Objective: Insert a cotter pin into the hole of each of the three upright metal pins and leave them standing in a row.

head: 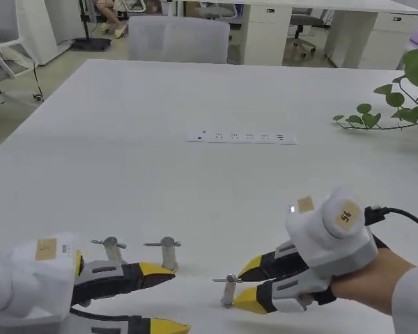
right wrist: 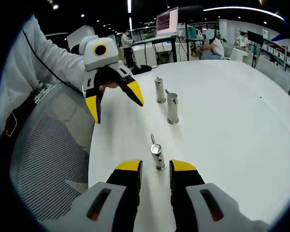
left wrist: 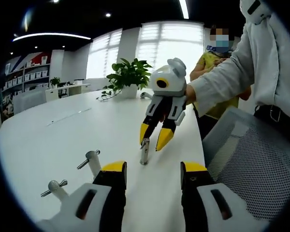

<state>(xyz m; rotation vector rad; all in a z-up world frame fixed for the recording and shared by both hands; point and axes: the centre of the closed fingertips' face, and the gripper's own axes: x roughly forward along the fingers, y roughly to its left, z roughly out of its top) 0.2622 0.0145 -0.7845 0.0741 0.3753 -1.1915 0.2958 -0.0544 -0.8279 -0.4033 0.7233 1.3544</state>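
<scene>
A white worktop (head: 195, 174) carries three short metal pins, all upright with their long axes vertical. In the head view they stand near the bottom edge: the left pin (head: 111, 249), the middle pin (head: 168, 253) near it, and the right pin (head: 229, 290) set lower and farther off. Each has a thin cotter pin lying level through its top. The right pin's cotter pin (head: 221, 280) sticks out to the left. The right claw (head: 246, 284), held in a hand (head: 366, 278), has its yellow-tipped jaws parted with the right pin at their tips. The right gripper view shows that pin standing between the jaws, but whether they touch it cannot be told. The left claw (head: 164, 299) is spread wide and holds nothing, near the left and middle pins. The left gripper view shows a white sleeve (left wrist: 222, 82) reaching to the right claw, beside a mesh chair (left wrist: 246, 150). The head view shows a socket strip (head: 240, 137) set in the worktop and a leafy plant (head: 404, 97) at the right edge.
</scene>
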